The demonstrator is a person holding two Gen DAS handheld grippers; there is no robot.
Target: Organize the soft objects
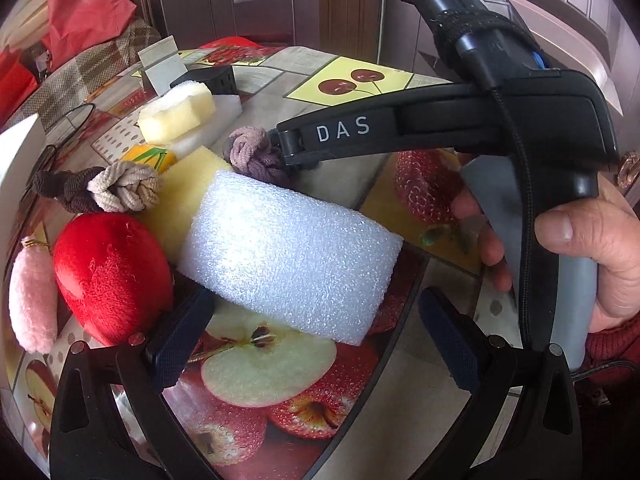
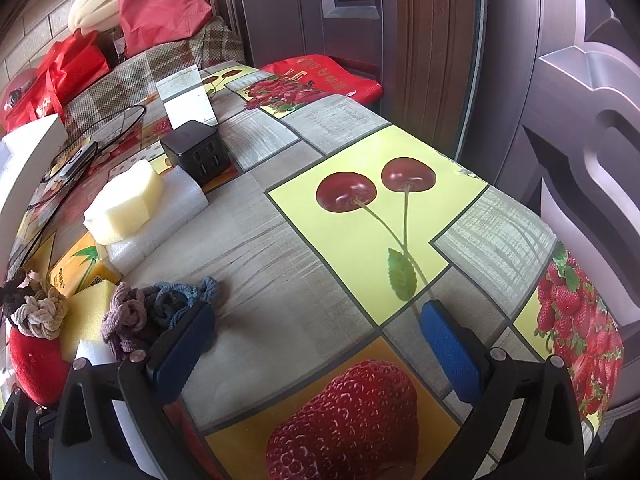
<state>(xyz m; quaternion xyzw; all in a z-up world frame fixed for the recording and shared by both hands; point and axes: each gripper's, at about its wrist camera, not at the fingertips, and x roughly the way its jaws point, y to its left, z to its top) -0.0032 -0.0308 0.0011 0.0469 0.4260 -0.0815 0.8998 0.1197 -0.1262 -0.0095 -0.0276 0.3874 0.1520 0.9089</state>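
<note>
In the left wrist view, a white foam block (image 1: 288,252) lies tilted just ahead of my open left gripper (image 1: 316,338), leaning on a yellow sponge (image 1: 180,196); the left fingertip is close to its lower corner. To its left are a red plush (image 1: 112,280), a pink plush (image 1: 32,296) and a beige-and-brown knotted rope (image 1: 120,186). My right gripper (image 2: 318,344) stands open over the fruit-print table (image 2: 360,240), and its left finger (image 2: 184,344) touches a purple-and-blue knotted band bundle (image 2: 160,308). A pale sponge (image 2: 128,200) rests on another white foam pad (image 2: 160,216).
A black charger cube (image 2: 196,156), a small upright card (image 2: 188,96), a yellow tissue pack (image 2: 76,268) and a cable (image 2: 100,136) sit at the back left. A white box (image 2: 24,160) stands at the left edge. A hand (image 1: 580,240) holds the right gripper's handle.
</note>
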